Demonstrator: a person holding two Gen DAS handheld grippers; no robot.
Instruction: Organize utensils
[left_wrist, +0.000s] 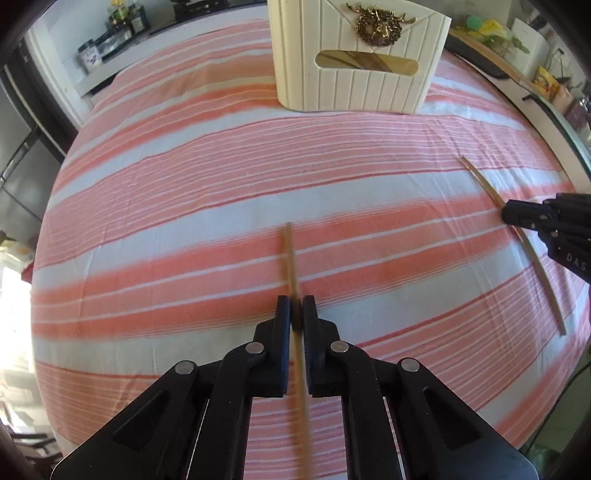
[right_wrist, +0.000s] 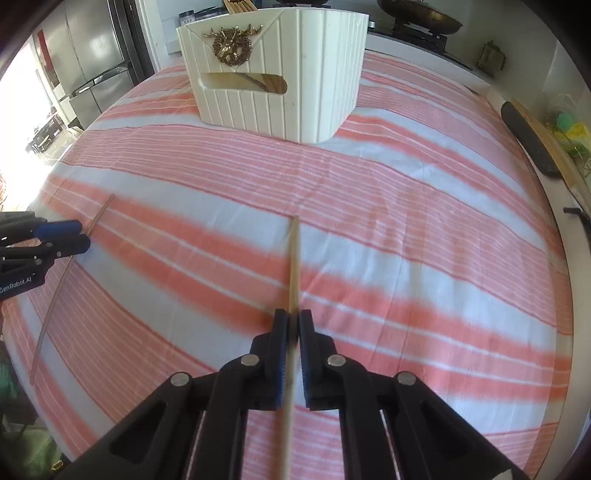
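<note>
Step in hand: pick-up done.

Left tool (left_wrist: 296, 310) pinching chopstick (left_wrist: 290, 254); right tool (right_wrist: 293, 321) pinching second chopstick (right_wrist: 294, 258). Both just over striped tabletop (left_wrist: 184, 184).

Next, likely: carry to cream holder (left_wrist: 354, 55) at 12 o'clock, tip upright, drop in beside sticks already there.

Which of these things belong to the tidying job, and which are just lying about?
Part of the job:
left gripper clamping a thin wooden chopstick
right gripper clamping another wooden chopstick
cream ribbed plastic holder

Just lying about:
striped pink tablecloth
dark wok
steel fridge
</note>
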